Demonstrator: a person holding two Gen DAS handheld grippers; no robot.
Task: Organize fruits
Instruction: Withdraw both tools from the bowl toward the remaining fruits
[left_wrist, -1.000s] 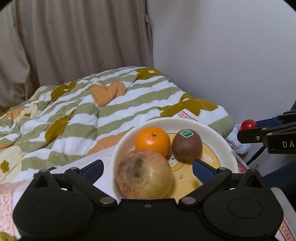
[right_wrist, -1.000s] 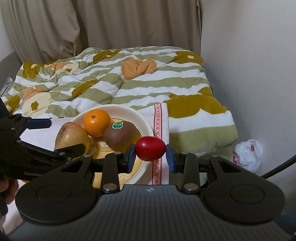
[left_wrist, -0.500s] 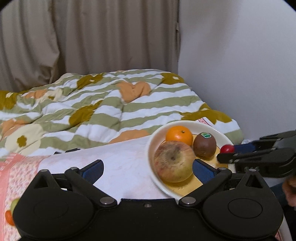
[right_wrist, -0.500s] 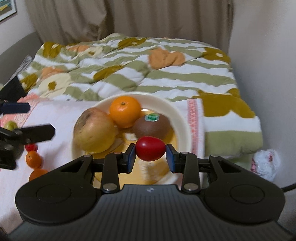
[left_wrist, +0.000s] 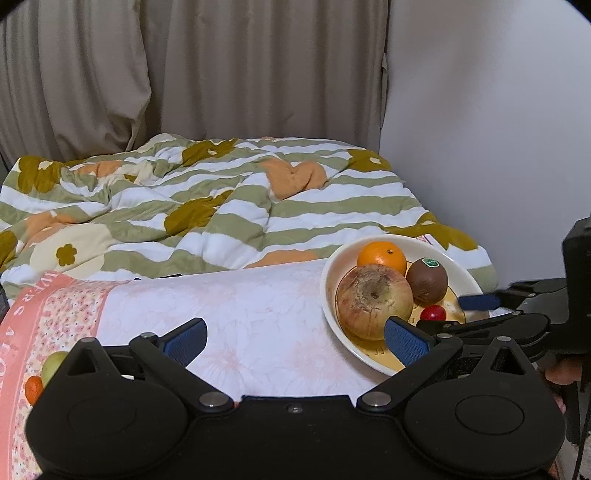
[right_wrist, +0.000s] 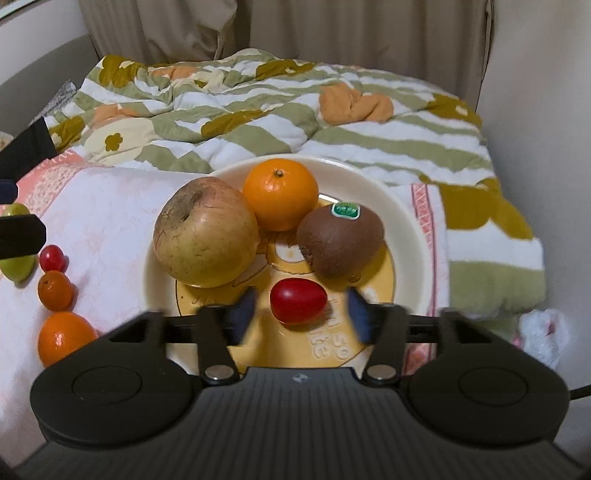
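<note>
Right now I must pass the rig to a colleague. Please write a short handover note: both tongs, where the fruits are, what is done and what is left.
Left tongs: open, empty, over the pink towel.
Right tongs: open around the red cherry tomato, which lies on the plate, not gripped.
On the plate: apple, mandarin, kiwi, tomato.
Left on the towel: green fruit, second cherry tomato, two small oranges.
Next, probably: pull the right tongs away and fetch those four.
</note>
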